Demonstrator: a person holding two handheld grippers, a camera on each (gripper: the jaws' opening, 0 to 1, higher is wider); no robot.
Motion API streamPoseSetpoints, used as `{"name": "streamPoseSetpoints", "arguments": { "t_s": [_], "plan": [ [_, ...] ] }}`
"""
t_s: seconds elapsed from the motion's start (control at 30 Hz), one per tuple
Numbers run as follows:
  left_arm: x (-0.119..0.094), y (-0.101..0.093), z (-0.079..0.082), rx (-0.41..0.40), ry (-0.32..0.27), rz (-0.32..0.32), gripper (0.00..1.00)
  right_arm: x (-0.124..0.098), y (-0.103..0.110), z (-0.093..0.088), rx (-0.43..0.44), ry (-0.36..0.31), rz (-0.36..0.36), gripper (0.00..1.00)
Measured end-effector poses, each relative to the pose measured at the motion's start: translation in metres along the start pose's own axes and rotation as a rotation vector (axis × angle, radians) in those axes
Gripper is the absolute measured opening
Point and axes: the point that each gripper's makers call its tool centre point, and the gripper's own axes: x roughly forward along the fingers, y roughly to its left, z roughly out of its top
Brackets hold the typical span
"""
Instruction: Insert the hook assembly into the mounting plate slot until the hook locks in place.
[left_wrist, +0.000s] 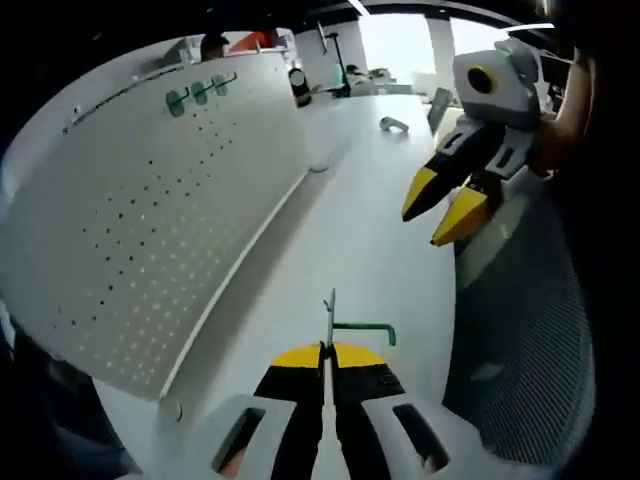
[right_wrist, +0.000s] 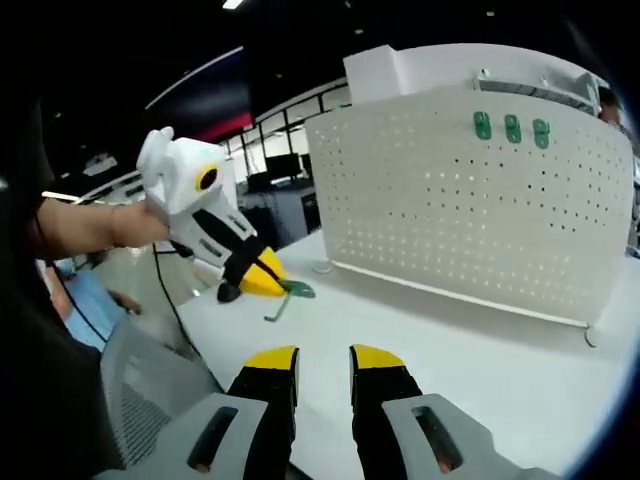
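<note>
My left gripper (left_wrist: 327, 350) is shut on a green hook assembly (left_wrist: 345, 325), whose metal stem rises between the jaws and whose green arm bends to the right. From the right gripper view, that same gripper (right_wrist: 262, 281) holds the hook (right_wrist: 288, 296) above the white table. The white perforated mounting plate (left_wrist: 150, 220) stands upright to the left, with three green hooks (left_wrist: 198, 93) near its top. In the right gripper view the plate (right_wrist: 470, 200) is ahead and the three green hooks (right_wrist: 511, 127) sit high on it. My right gripper (right_wrist: 323, 362) is open, holding nothing, and appears as the other gripper (left_wrist: 448, 211).
The white table (left_wrist: 370, 230) runs away from me, with a small grey object (left_wrist: 394, 124) far off. A mesh chair (left_wrist: 530, 330) stands at the table's right edge. A person's hand (right_wrist: 120, 225) holds the left gripper. Plate feet (right_wrist: 592, 338) rest on the table.
</note>
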Motion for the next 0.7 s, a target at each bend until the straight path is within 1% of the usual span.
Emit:
{"name": "streamPoseSetpoints", "arguments": {
  "t_s": [0.13, 0.23, 0.4, 0.5, 0.63, 0.7],
  "plan": [
    [-0.007, -0.013, 0.007, 0.015, 0.009, -0.016, 0.01, -0.002, 0.006, 0.003, -0.018, -0.004, 0.017, 0.19],
    [-0.011, -0.017, 0.01, 0.004, 0.013, -0.022, 0.01, -0.004, 0.01, 0.004, -0.031, -0.007, 0.025, 0.19],
    [-0.017, -0.024, 0.016, -0.046, 0.016, -0.027, 0.01, -0.006, 0.018, 0.004, -0.065, -0.002, 0.048, 0.19],
    [-0.023, -0.026, 0.023, -0.088, 0.012, -0.026, 0.01, -0.007, 0.024, 0.006, -0.089, 0.0, 0.062, 0.19],
    [-0.03, -0.025, 0.033, -0.117, 0.0, -0.018, 0.01, -0.007, 0.028, 0.009, -0.104, -0.005, 0.072, 0.19],
    [-0.032, -0.025, 0.034, -0.135, 0.003, -0.017, 0.01, -0.007, 0.031, 0.01, -0.112, -0.006, 0.08, 0.19]
  ]
}}
